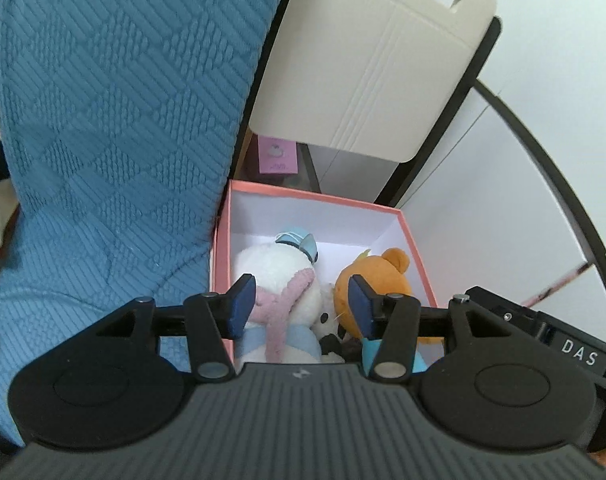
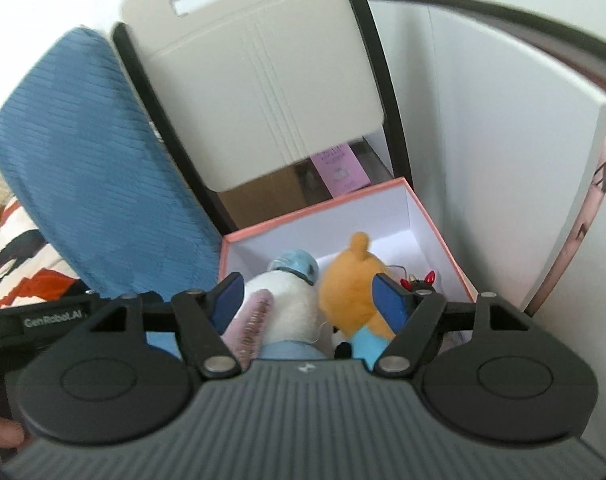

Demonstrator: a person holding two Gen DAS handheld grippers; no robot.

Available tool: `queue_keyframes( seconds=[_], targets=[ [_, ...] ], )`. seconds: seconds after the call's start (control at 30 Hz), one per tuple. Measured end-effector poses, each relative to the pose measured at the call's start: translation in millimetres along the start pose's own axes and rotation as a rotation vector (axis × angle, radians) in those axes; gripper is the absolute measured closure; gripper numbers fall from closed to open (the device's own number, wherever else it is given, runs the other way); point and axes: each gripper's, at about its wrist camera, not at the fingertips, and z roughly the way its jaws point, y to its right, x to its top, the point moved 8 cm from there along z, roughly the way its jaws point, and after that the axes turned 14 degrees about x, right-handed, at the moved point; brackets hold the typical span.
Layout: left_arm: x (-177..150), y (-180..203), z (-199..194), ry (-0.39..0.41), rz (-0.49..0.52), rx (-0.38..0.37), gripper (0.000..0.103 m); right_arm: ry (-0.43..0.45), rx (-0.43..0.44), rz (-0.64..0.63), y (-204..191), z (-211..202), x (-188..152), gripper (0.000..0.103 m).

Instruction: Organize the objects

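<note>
A pink-rimmed box (image 1: 315,196) (image 2: 315,206) with white walls holds soft toys. A white plush (image 1: 271,264) (image 2: 287,304) with a light blue cap and pink scarf lies at its left. An orange bear (image 1: 387,276) (image 2: 351,280) in light blue lies at its right, with a small black-and-white toy (image 1: 327,320) between them. A tiny black figure with red horns (image 2: 421,280) sits by the box's right wall. My left gripper (image 1: 301,292) and right gripper (image 2: 306,288) hover side by side above the toys. Both are open, and their blue pads touch nothing.
A blue quilted cushion (image 1: 123,120) (image 2: 103,160) leans against the box's left side. Behind the box is a beige chair back (image 1: 367,60) (image 2: 263,80) on a black frame, with a pink card (image 1: 277,156) (image 2: 343,168) under it. White panels (image 1: 483,200) close the right side.
</note>
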Motion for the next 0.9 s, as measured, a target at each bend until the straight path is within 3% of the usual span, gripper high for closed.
queue_keyframes(
  seconds=[0.4,0.73,0.9],
  targets=[
    [-24,-26,-97,0.102,0.062,-0.038,0.036,0.044,0.006,-0.068,-56,-72,-27,0.030],
    [-59,-49,-149,0.155,0.101,-0.056,0.004,0.040,-0.024,-0.103,-82,-107,-75,0.030],
    [-74,-56,-169,0.185,0.112,-0.050,0.002,0.050,-0.026,-0.111,-92,-117,-93,0.014]
  ],
)
